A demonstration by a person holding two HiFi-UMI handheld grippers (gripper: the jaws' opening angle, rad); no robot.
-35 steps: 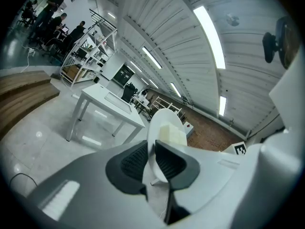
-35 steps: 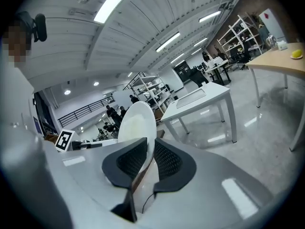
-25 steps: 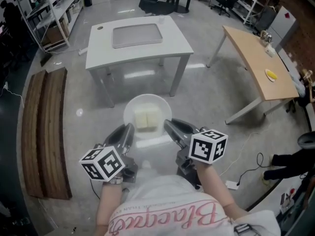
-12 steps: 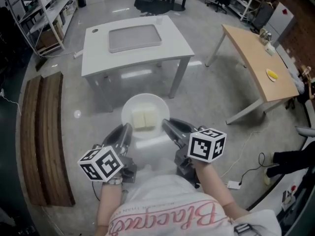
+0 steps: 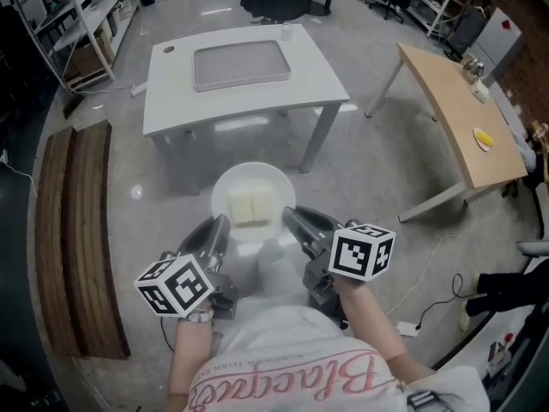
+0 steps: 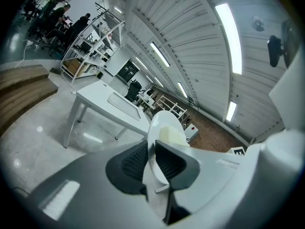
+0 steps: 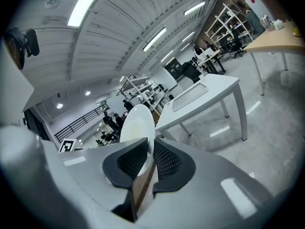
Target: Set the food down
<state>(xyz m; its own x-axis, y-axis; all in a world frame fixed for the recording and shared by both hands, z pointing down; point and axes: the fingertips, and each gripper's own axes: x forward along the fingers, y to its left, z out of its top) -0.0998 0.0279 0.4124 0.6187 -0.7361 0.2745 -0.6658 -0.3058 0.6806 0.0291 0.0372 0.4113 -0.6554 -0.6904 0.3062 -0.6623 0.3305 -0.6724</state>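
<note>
Keep left gripper (image 5: 220, 227) and right gripper (image 5: 292, 220) pinched narrow on opposite rims of the plate (image 5: 225, 185), tightened just now on the right; carry the food (image 5: 253, 206), now above floor (image 5: 360, 172) short of the table (image 5: 167, 101), level; match both hands; lower flat onto tabletop before loosening.

White plate (image 6: 160, 118) in left tool (image 6: 152, 143)

White shirt (image 5: 276, 337), pink script lettering
</note>
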